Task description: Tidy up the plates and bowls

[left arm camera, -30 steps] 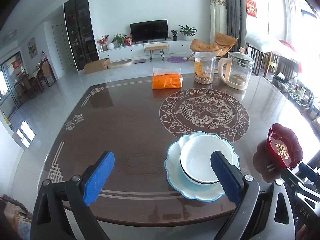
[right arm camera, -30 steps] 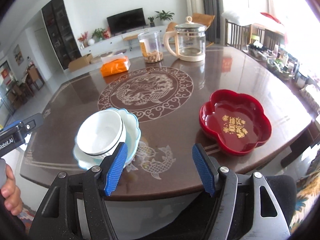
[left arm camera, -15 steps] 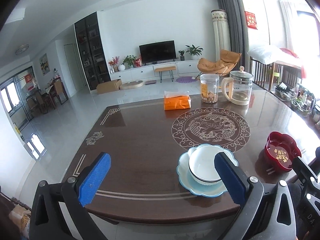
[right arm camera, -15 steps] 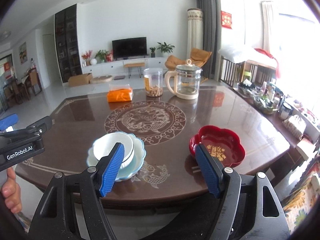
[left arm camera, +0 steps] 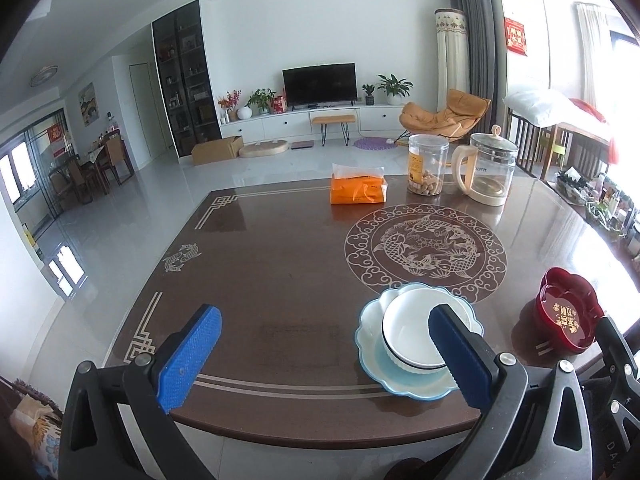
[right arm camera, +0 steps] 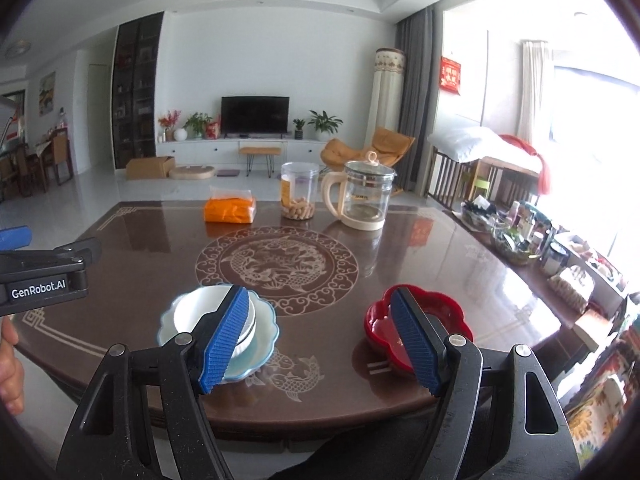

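A white bowl (left arm camera: 412,330) sits inside a pale blue scalloped plate (left arm camera: 370,354) near the table's front edge; both also show in the right wrist view, the bowl (right arm camera: 192,310) on the plate (right arm camera: 266,326). A red flower-shaped dish (left arm camera: 568,314) stands to their right, and it shows in the right wrist view (right arm camera: 452,312). My left gripper (left arm camera: 324,356) is open and empty, held back above the front edge. My right gripper (right arm camera: 320,340) is open and empty, between the plate and the red dish.
At the table's far side stand an orange tissue pack (left arm camera: 358,190), a clear jar of snacks (left arm camera: 426,170) and a glass kettle (left arm camera: 488,174). A shelf of small bottles (right arm camera: 520,228) runs along the right. The brown table (left arm camera: 280,272) has a round carved motif.
Both grippers have pulled back and risen from the table, so the dishes look smaller and farther. The bowl, plate and red dish have not moved.
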`<state>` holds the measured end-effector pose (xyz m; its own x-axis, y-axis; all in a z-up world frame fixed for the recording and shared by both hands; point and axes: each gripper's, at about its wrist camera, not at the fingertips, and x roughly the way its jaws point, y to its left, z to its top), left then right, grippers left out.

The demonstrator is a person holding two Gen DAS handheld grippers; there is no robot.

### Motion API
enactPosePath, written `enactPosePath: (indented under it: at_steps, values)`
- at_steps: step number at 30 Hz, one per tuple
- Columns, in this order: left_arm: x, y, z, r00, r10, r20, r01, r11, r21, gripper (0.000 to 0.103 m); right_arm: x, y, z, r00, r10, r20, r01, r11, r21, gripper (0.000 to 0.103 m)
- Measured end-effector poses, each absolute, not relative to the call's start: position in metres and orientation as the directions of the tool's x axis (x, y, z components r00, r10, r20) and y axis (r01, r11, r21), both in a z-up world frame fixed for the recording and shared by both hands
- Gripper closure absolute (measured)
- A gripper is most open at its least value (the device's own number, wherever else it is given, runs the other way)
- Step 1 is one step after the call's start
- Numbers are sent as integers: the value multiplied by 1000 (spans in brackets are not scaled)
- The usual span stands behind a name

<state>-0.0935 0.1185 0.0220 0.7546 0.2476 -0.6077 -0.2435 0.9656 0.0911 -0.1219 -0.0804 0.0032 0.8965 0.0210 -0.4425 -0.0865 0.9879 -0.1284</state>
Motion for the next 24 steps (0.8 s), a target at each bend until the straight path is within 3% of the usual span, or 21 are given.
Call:
enactPosePath:
  at_steps: [12, 18, 21, 24]
  values:
    - [-60, 115, 8, 749, 232, -621, -201, 972, 120, 0, -97, -80, -1, 905, -34, -424, -39, 986, -163, 26]
    - [-67, 118, 7, 852, 44, -522, -80, 996, -47, 0, -111, -91, -3, 938, -95, -334, 29, 980, -199, 26]
    - [-67, 119, 3, 882, -92, -463, 15, 986, -165, 0, -119, -105, 3, 962, -88, -258, 57, 990, -126, 26]
    - [-56, 114, 3, 864, -175, -472, 75, 972, -223, 0, -121, -118, 8, 982, -71, -176, 65, 997, -39, 26]
